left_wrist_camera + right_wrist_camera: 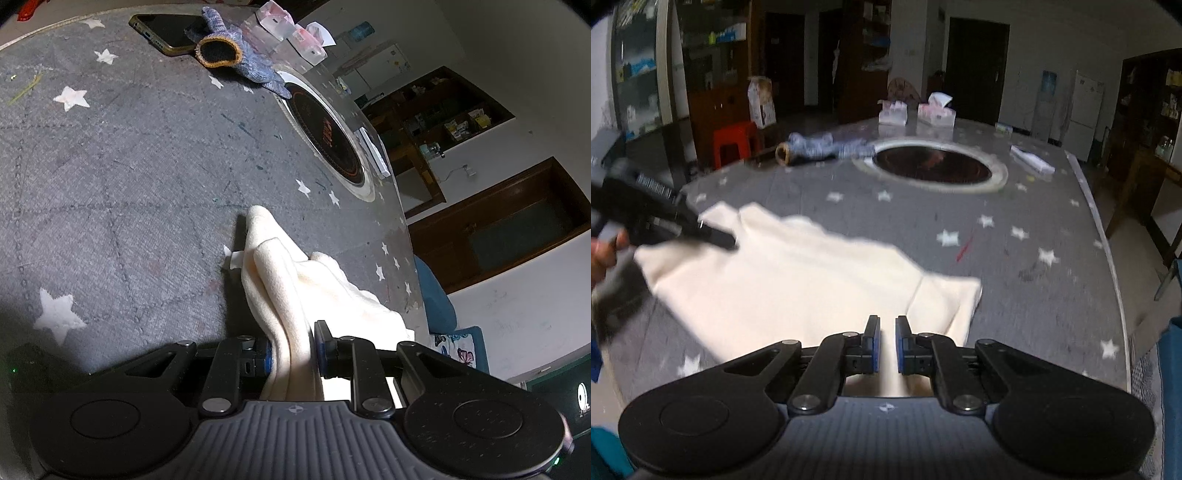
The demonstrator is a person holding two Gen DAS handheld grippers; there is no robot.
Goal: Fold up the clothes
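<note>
The cream garment [798,280] lies flat on the near part of the grey star-printed table cover [1015,266], spread wide across the front edge, its long axis running from lower right toward upper left as the right wrist sees it. Right over its near hem hangs the right gripper [887,343], jaws drawn almost together with a narrow gap between the blue pads; cloth shows in that gap, but whether it is actually pinched I cannot tell, and the picture is smeared. The left gripper [293,349] is the one with a sure hold: it pinches a bunched fold of the cream cloth, which rises in a ridge ahead of its fingers. In the right view that left gripper [716,236] sits at the garment's far-left corner, so the two tools bracket the piece, the right one nearer the short sleeve end at the right.

Beyond the garment there's plenty of bare cover to fold onto. Further back sit the dark round hotplate [932,170], a knitted glove [236,55], a phone [162,31] and tissue packs [916,110], all well apart from the work.
</note>
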